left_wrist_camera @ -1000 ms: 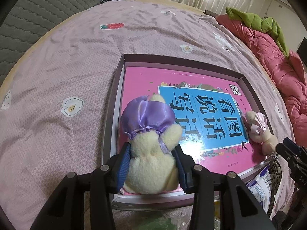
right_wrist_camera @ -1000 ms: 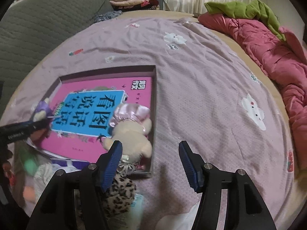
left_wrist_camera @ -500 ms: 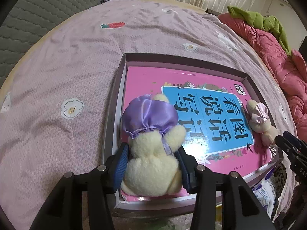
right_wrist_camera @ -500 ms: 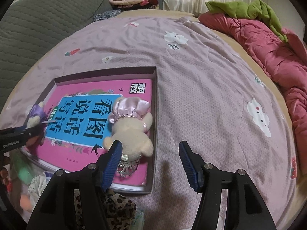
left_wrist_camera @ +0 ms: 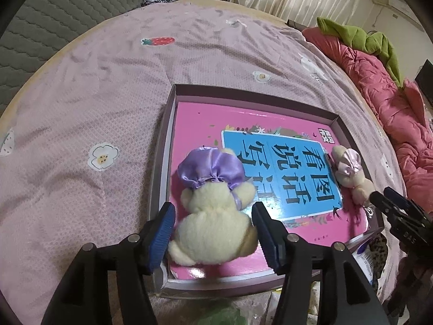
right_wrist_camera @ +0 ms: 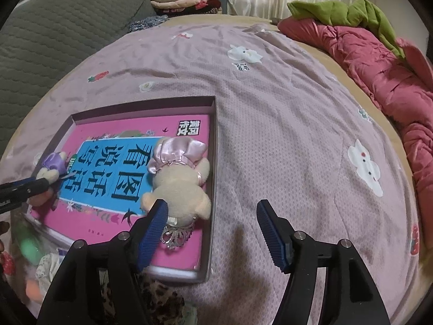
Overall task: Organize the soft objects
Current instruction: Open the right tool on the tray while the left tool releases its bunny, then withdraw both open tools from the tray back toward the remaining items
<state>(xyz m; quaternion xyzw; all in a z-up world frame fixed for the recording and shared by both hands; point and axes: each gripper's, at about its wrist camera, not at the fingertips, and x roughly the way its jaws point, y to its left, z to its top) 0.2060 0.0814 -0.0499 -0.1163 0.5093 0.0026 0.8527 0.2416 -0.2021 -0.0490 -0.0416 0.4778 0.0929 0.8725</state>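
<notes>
Released since prior frame: left gripper (left_wrist_camera: 213,233) now spread around cream plush bear w/ purple satin cap (left_wrist_camera: 213,205), lower centre, lying on pink book in shallow grey box (left_wrist_camera: 254,96); right gripper (right_wrist_camera: 212,233) open, empty, beside pink-capped plush bear (right_wrist_camera: 180,178) mid-frame; both placed, loose items below box appear pending.

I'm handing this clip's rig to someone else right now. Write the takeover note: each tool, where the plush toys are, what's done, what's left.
Left tool: open, fingers on either side of the purple-hat plush, which lies on the pink book in the shallow box.
Right tool: open, empty, hovering by the box's right wall.
Pink-hat plush: on the book beside that wall.
Done: both plush toys in the box.
Left: back both tools away; clutter near the box's front edge is too blurred to identify.
</notes>
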